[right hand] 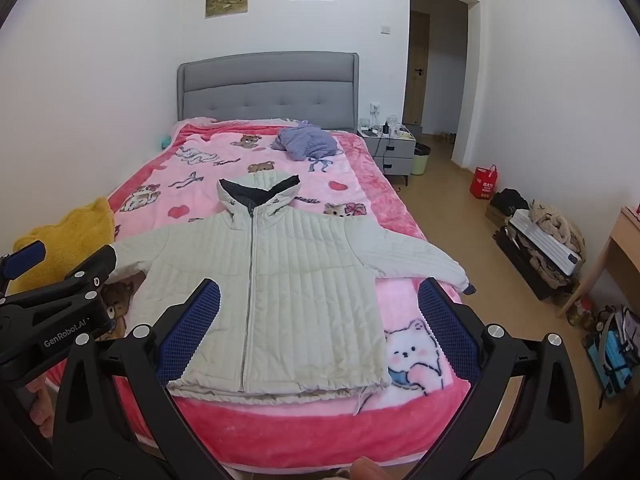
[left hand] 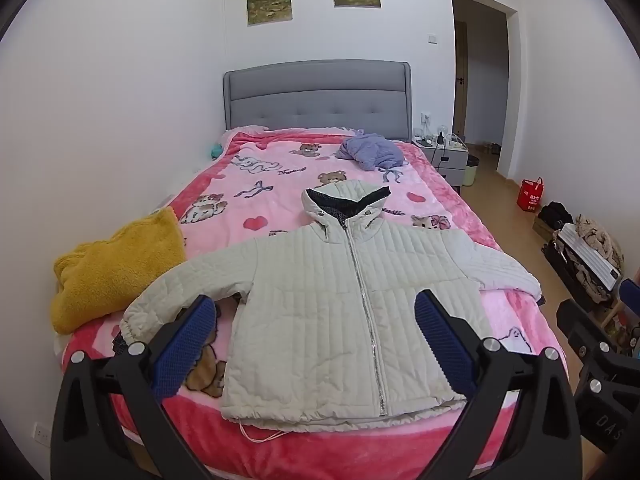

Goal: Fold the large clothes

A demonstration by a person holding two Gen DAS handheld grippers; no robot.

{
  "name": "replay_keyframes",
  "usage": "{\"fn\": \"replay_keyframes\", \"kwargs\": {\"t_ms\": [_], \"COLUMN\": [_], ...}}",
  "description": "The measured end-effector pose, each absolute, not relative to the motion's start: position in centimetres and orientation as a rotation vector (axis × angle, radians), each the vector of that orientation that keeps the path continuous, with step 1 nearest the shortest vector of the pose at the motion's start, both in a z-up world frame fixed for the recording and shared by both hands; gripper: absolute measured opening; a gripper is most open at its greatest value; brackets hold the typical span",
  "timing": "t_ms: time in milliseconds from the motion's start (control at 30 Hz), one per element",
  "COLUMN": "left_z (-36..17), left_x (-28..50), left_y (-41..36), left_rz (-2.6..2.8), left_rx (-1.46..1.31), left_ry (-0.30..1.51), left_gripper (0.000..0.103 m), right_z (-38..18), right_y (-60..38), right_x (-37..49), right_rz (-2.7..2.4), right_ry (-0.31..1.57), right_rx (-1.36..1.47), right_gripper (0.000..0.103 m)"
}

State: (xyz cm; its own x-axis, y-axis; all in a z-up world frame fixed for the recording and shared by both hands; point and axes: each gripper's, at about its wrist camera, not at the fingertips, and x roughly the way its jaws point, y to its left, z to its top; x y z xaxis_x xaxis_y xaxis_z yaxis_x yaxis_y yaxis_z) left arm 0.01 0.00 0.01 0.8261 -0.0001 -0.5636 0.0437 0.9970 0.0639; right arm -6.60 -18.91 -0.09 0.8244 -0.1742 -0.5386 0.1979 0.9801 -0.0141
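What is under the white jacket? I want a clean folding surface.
The white jacket lies flat on the pink cartoon blanket. Whatever sits beneath its body is covered.

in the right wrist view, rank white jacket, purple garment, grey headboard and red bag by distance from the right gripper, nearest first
From the right gripper:
1. white jacket, spread flat at the bed's near end, just ahead of the fingers
2. purple garment, bunched up near the head of the bed
3. grey headboard, behind it against the wall
The red bag, on the floor to the right, is too close to call against the purple garment.

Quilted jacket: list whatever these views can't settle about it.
- White jacket back: hidden in both views, it lies face up.
- Left cuff: right wrist view, left gripper blocks it.
- Hood lining pattern: too small.
- Pockets: none discernible.
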Motion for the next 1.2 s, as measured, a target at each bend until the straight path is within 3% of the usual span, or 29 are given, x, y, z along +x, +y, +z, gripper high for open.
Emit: {"fn": "replay_keyframes", "kwargs": {"t_ms": [900,1200], "left_z": [-0.3,0.5], "left_x": [0.0,0.5], "left_y": [0.4,2.1], "left_rz": [0.007,-0.015], "left_rx": [0.068,-0.068], "left_ry": [0.577,0.613], "left_gripper": [0.098,0.098], "right_z": [0.1,0.8], "right_y": [-19.5,-19.6], "right_x": [-7.0,-6.9], "right_rz": [-0.180,-0.136], "right_ry": [0.578,0.589], "right_rx": [0.078,0.138], "right_gripper": [0.095,0.095]}}
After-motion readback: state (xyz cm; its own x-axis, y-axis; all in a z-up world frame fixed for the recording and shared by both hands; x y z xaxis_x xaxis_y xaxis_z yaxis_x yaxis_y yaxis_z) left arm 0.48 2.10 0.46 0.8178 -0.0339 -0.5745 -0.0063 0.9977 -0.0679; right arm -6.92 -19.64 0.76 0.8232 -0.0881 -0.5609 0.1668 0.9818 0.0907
